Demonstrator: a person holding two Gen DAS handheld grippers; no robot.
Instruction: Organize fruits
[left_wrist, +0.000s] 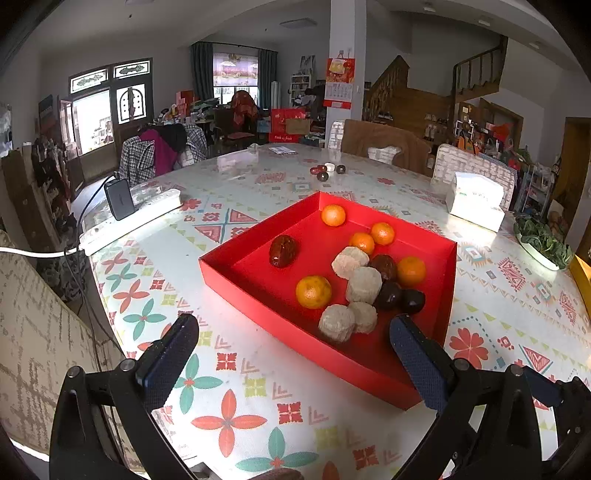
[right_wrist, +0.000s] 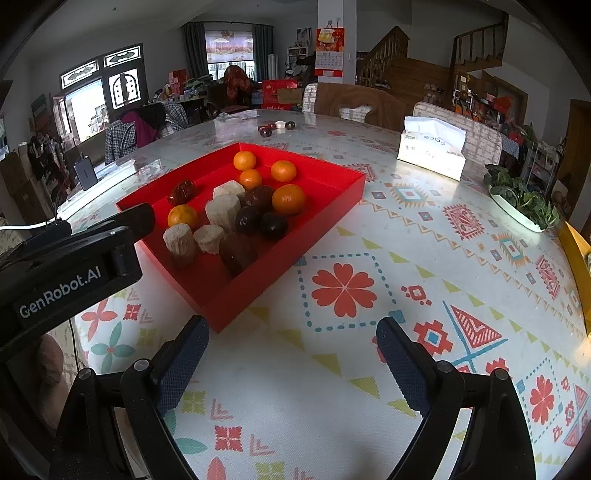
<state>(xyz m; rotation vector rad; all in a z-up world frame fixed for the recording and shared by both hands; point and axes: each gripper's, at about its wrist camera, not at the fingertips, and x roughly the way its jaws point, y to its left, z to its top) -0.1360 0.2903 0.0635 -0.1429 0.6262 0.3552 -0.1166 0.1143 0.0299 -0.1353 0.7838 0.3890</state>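
A red tray (left_wrist: 236, 266) (right_wrist: 332, 199) sits on the patterned table. It holds several oranges (left_wrist: 313, 291) (right_wrist: 288, 199), pale cut chunks (left_wrist: 364, 284) (right_wrist: 222, 212), dark round fruits (left_wrist: 388, 295) (right_wrist: 273, 225) and a red date (left_wrist: 283, 251) (right_wrist: 181, 192). My left gripper (left_wrist: 293, 354) is open and empty, hovering over the tray's near corner. It shows from the side in the right wrist view (right_wrist: 74, 266). My right gripper (right_wrist: 291, 362) is open and empty over bare tablecloth, just right of the tray's near corner.
More dark fruits and a white piece (left_wrist: 327, 170) (right_wrist: 275, 127) lie at the table's far side. A tissue box (left_wrist: 476, 201) (right_wrist: 432, 151) and a dish of greens (left_wrist: 541, 242) (right_wrist: 521, 199) stand at the right. A power strip with charger (left_wrist: 125, 214) lies left.
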